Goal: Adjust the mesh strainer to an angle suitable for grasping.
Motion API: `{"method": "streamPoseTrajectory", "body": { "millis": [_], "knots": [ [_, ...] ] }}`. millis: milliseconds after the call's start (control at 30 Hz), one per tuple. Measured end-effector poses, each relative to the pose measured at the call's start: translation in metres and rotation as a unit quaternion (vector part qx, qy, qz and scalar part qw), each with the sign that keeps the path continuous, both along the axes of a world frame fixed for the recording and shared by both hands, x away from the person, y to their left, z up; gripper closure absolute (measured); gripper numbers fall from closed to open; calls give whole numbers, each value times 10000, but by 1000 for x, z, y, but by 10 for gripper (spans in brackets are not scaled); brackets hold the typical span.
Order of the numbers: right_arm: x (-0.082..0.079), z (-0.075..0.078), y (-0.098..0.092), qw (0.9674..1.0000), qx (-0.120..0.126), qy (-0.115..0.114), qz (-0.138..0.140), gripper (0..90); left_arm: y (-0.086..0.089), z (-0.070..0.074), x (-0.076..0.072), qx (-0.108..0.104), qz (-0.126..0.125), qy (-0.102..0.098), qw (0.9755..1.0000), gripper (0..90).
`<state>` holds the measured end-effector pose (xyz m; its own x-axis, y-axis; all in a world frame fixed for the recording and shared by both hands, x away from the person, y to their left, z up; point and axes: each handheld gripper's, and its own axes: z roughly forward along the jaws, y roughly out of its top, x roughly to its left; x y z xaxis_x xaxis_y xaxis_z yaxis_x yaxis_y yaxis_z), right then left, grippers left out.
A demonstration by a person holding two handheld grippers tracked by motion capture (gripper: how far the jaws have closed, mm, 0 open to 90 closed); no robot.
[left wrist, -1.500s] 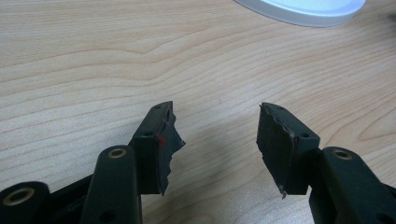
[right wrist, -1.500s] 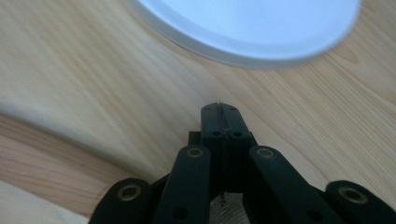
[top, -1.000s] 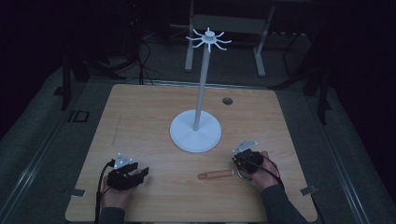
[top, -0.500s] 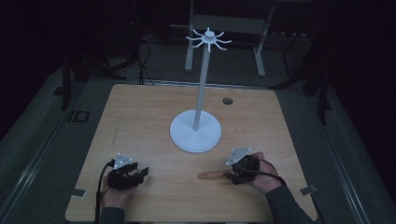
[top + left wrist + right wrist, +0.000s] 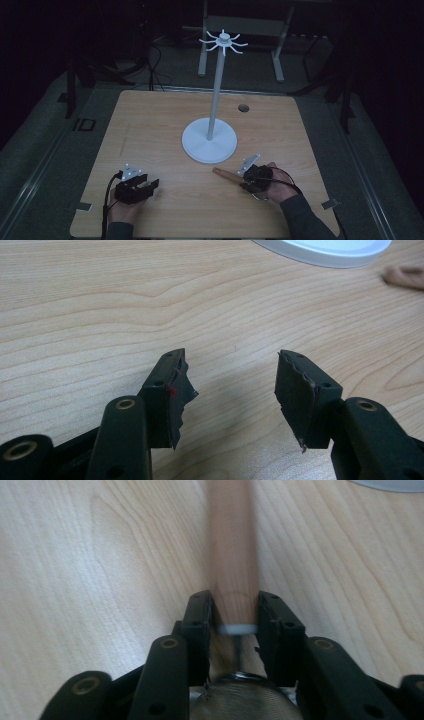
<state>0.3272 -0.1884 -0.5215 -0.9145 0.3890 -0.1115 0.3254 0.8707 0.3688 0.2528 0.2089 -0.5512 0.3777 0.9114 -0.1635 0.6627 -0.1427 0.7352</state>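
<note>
The right gripper (image 5: 248, 178) is seen near the front right of the wooden table (image 5: 150, 125), held in the person's right hand (image 5: 272, 185). Its jaws have just been closing, and in the right gripper view they are set against the two sides of a wooden handle (image 5: 233, 555), which is grasped between them at the end bearing a white ring (image 5: 237, 628). A thin metal stem and a patch of fine wire mesh (image 5: 245, 700) are seen behind that ring, close to the gripper body; the rest of that part is hidden. The handle's long axis is laid flat on the table and runs straight ahead along the jaws. In the high view the handle (image 5: 226, 174) is shown pointing away from the gripper toward the left and slightly to the far side, its free rounded tip lying just in front of the round base of the white stand (image 5: 209, 142) and apart from it. The stand's pole is upright, and a ring of hooks (image 5: 223, 41) is carried at its top.

The left gripper (image 5: 145, 186) is rested low over the front left of the table, well apart from the handle. In the left gripper view its jaws are spread, with bare table between them.
</note>
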Motion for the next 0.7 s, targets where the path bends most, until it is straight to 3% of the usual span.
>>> {"method": "streamPoseTrajectory", "body": {
  "millis": [233, 467, 700],
  "knots": [
    [10, -2, 11, 9998, -106, 187, -5, 636, 0, 0, 0, 0, 1, -3, 10000, 466],
    [18, 1, 19, 9966, -452, 693, -19, 683, 0, 0, 0, 1, -3, 2, 10000, 466],
    [17, 1, 20, 9966, -524, 640, 5, 692, -1, 0, 0, 18, -9, 4, 10000, 467]
  ]
}}
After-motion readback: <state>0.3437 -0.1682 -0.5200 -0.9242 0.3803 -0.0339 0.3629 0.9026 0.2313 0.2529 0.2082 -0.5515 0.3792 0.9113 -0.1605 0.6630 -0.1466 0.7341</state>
